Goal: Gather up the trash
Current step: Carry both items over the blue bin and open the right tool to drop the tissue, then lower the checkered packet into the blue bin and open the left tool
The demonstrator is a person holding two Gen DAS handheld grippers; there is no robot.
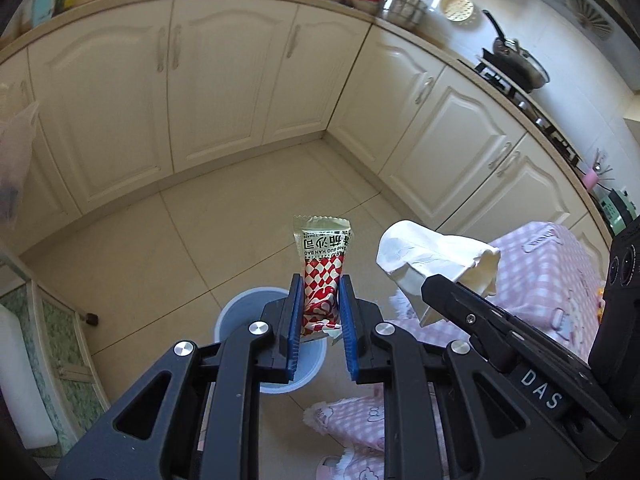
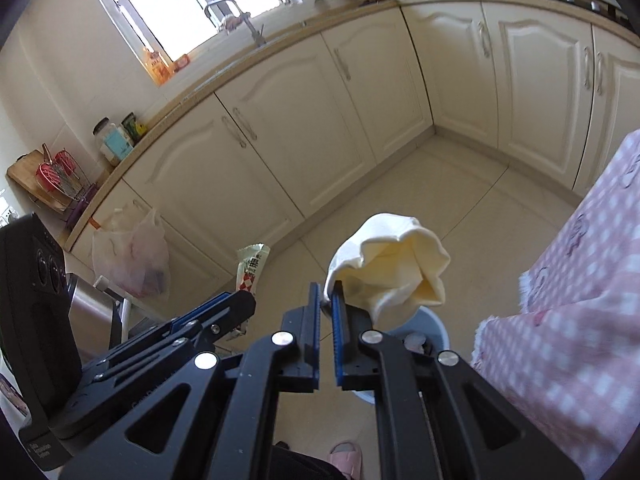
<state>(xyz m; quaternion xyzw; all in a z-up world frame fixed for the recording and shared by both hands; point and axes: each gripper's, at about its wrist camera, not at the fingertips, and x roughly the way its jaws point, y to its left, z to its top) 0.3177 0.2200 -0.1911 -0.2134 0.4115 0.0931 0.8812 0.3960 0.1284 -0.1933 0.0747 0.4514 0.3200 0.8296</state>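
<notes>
The left gripper [image 1: 320, 304] clamps a red-checked sachet [image 1: 322, 264] above the blue bin [image 1: 236, 312], the right gripper [image 2: 327, 300] pinches a crumpled paper cup [image 2: 394, 268] beside it; next, both must release over the bin's mouth.

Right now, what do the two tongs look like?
Both left tongs and right tongs are matte black angular linkages with round silver pivot bolts and ribbed blue pads. The right body shows white "DAS" lettering. No cables or sleeves show.
</notes>
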